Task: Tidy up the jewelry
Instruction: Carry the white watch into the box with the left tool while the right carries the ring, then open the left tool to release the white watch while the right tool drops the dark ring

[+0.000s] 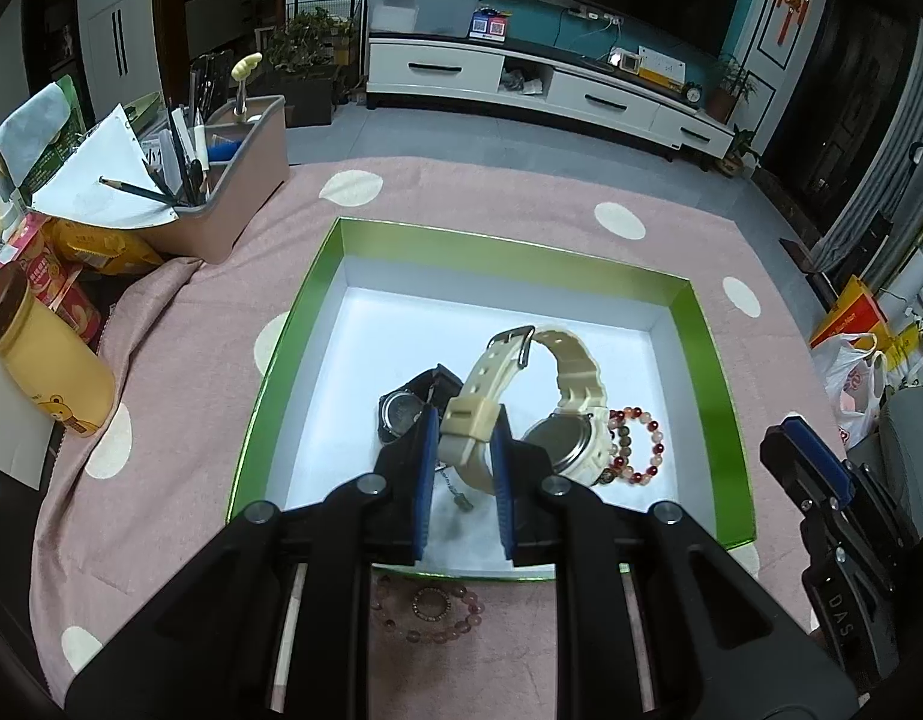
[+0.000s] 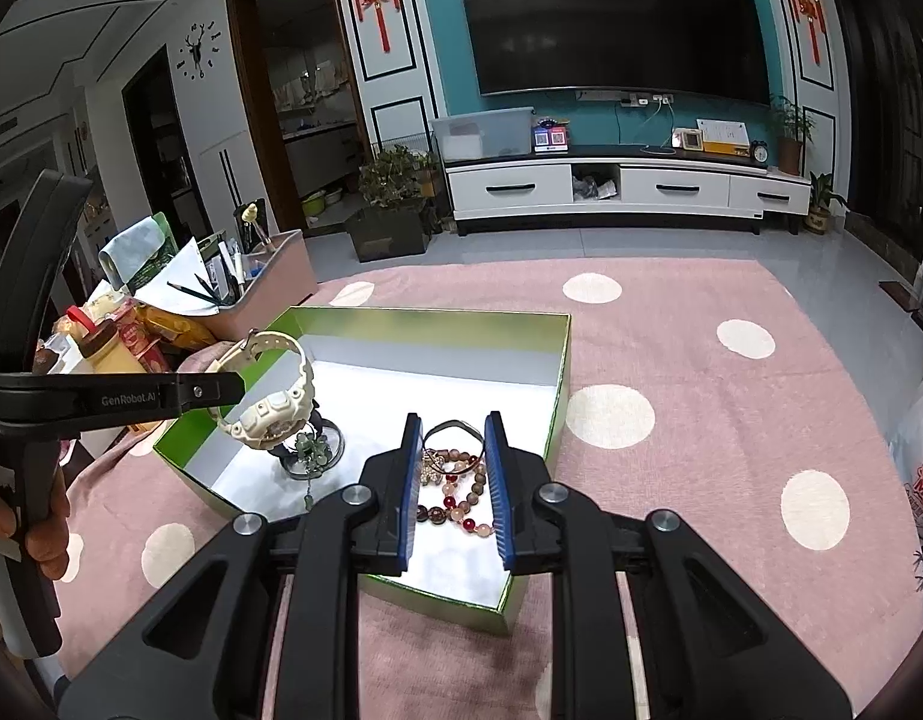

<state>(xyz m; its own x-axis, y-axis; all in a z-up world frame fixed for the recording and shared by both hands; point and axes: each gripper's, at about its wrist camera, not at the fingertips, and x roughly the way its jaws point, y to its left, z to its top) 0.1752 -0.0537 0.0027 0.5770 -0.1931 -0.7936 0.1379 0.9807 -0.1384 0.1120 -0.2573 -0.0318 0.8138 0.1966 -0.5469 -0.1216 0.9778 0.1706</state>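
My left gripper (image 1: 466, 438) has its jaws closed on the strap of the cream watch (image 1: 539, 402), above the green box (image 1: 707, 348). My right gripper (image 2: 449, 480) jaws stand narrow, gripping nothing, over the bead bracelets (image 2: 455, 504).

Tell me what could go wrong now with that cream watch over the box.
The left gripper pinches only the strap tip of the cream watch, so it could slip out. Lowered, it might land on the black watch or the red bead bracelet. One pink bracelet lies outside the green box and could be missed.
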